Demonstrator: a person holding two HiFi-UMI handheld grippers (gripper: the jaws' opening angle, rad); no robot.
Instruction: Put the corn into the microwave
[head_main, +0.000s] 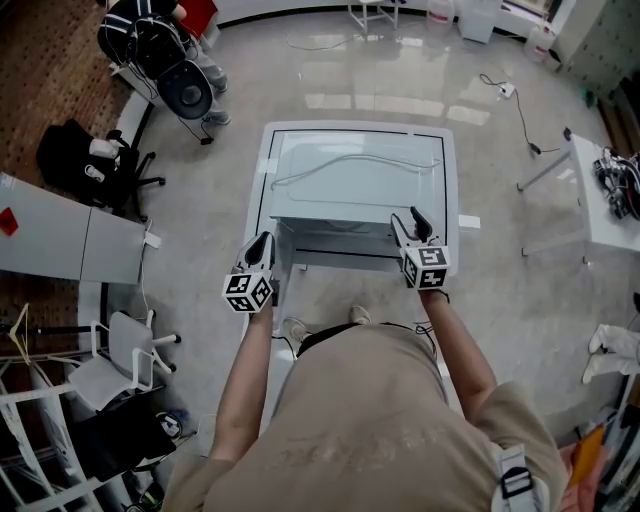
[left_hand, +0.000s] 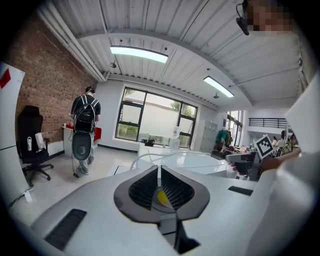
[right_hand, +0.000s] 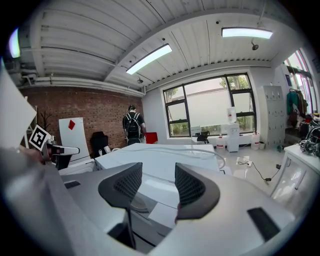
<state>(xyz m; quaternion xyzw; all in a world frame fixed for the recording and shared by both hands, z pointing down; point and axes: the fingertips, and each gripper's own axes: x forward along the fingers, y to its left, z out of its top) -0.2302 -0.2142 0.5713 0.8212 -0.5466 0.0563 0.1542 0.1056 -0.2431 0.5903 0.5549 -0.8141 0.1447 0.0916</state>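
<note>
Holding entry, nearest first: left gripper (head_main: 262, 242), lower left of centre in the head view, jaws pinched almost together on a small yellow piece, judged to be the corn (left_hand: 162, 196). Right gripper (head_main: 410, 220), right of centre, jaws wide apart with nothing between them. Beyond both: white microwave (head_main: 340, 205) on the table (head_main: 447, 180); whether its door is open is not legible. Handling: firm pinch, door worked by the empty gripper, corn carried in level.
</note>
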